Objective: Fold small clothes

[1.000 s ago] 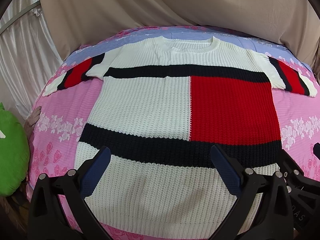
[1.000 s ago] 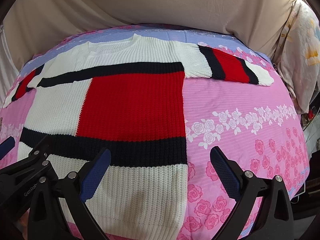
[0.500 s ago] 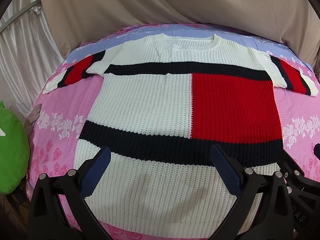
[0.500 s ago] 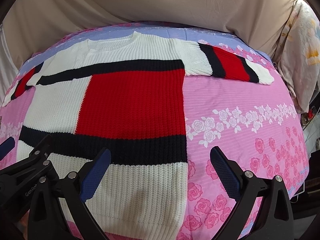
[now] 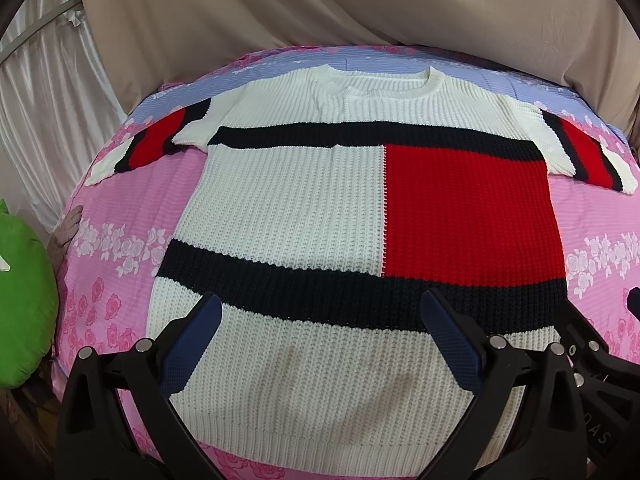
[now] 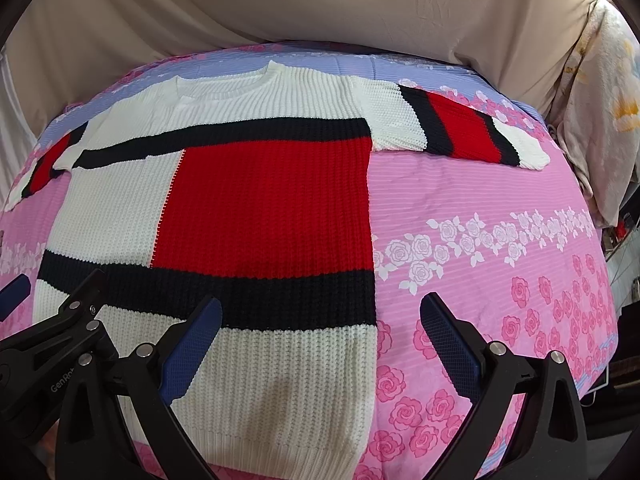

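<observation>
A white knit sweater (image 5: 296,208) with black bands and a red block lies flat, face up, on a pink flowered bed sheet (image 5: 120,216), neck at the far side, both short sleeves spread out. It also shows in the right wrist view (image 6: 260,200). My left gripper (image 5: 320,340) is open and empty, hovering above the sweater's white hem part. My right gripper (image 6: 320,340) is open and empty above the hem's right corner, one finger over the sweater and one over the sheet. The left gripper's body (image 6: 48,340) shows at the lower left of the right wrist view.
A beige curtain (image 5: 320,8) hangs behind the bed. A green cushion (image 5: 24,300) sits off the bed's left edge. A pale flowered pillow (image 6: 596,112) leans at the right side. The sheet's right half (image 6: 500,208) is bare pink fabric.
Both grippers have moved slightly forward over the sweater, which now sits a little lower and larger in both views. Both jaws stayed open; the sweater has not moved.
</observation>
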Action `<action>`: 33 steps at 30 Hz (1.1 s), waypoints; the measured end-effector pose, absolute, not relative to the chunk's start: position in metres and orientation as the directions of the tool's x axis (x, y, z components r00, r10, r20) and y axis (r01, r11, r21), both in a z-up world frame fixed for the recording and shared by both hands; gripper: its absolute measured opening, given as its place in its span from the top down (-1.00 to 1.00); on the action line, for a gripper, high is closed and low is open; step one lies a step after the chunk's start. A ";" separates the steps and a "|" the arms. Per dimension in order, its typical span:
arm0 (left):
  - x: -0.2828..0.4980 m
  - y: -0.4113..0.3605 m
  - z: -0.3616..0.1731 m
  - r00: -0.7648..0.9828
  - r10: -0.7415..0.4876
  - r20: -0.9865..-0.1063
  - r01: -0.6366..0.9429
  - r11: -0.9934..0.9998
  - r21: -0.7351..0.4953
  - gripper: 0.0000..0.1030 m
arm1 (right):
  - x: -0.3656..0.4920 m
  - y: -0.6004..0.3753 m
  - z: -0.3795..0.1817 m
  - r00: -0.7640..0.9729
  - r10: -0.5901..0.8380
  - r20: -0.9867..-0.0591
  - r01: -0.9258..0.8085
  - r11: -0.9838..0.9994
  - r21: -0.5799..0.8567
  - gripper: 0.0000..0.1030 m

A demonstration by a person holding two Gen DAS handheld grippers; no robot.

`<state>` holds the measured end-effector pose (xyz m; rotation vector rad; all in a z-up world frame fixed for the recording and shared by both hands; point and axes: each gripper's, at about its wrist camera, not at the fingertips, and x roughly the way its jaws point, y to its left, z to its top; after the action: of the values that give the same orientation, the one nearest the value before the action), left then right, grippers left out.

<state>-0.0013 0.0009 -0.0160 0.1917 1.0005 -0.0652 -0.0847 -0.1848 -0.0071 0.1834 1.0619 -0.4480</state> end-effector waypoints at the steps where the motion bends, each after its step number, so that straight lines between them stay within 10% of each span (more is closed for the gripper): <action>1: -0.001 0.001 -0.016 0.540 0.033 -0.841 0.142 0.981 0.130 -0.89 | -0.084 -0.185 -0.007 0.408 -0.267 -0.873 0.440 0.895 -0.068 -0.90; 33: 0.008 -0.002 -0.019 0.537 0.044 -0.843 0.143 0.979 0.143 -0.89 | -0.076 -0.188 -0.010 0.398 -0.266 -0.878 0.439 0.895 -0.072 -0.90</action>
<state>0.0082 -0.0023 -0.0186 0.2038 1.0046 -0.0593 -0.0757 -0.1882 -0.0103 0.1816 1.0730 -0.4495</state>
